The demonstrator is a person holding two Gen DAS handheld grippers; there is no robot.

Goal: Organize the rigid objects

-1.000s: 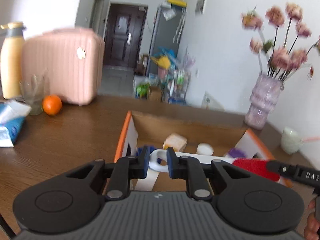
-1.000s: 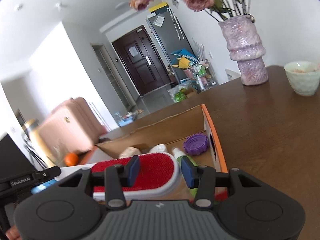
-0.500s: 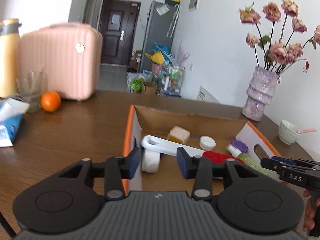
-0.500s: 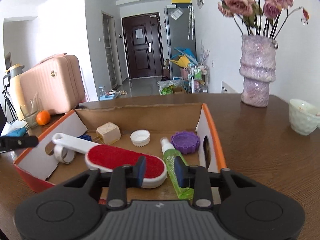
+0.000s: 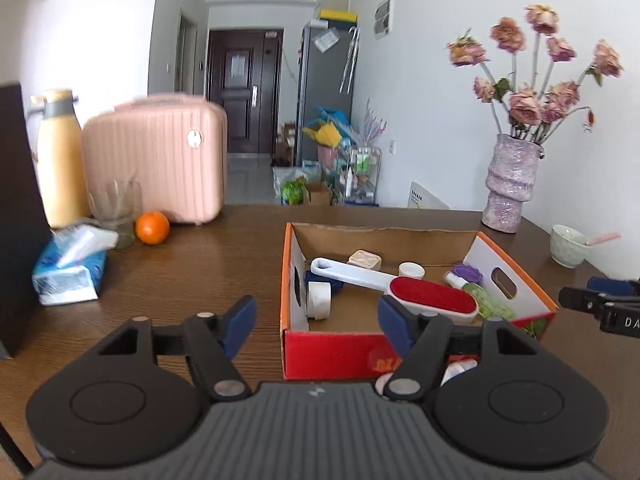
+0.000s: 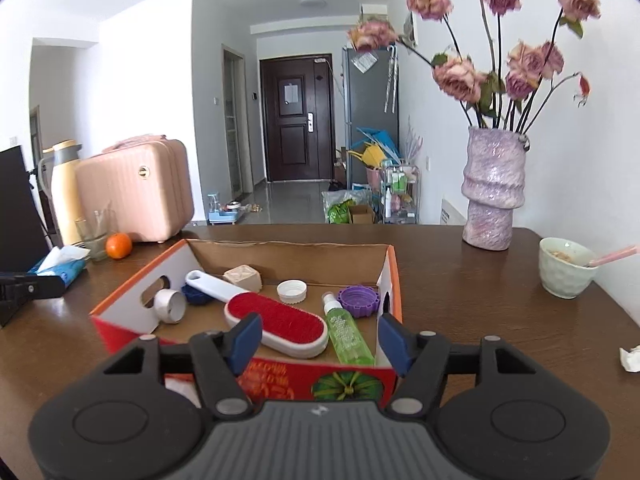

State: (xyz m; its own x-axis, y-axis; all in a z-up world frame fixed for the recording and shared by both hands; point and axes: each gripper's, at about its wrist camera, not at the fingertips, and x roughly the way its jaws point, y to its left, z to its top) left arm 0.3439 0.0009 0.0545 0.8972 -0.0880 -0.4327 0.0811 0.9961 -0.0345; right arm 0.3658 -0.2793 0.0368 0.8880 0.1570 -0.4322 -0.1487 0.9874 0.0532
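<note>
Both grippers have pulled back from the cardboard box (image 6: pixel 390 268) since one second ago, and the lint brush (image 6: pixel 276 320) that they held together now lies inside it. I see my left gripper (image 5: pixel 312 324) with its jaws wide apart and holding nothing, in front of the box's near left corner. My right gripper (image 6: pixel 318 338) is also spread wide and empty, just before the near wall of the box. The brush rests with its red pad toward the near side and its white handle pointing far and left, over a blue cap (image 6: pixel 196 296). Right of the pad lies a green spray bottle (image 6: pixel 346 334), near a purple lid (image 6: pixel 357 300) and a white cap (image 6: pixel 292 291). A tape roll (image 6: pixel 171 306) stands at the left wall of the box, and a beige block (image 6: pixel 243 277) lies at the far side.
</note>
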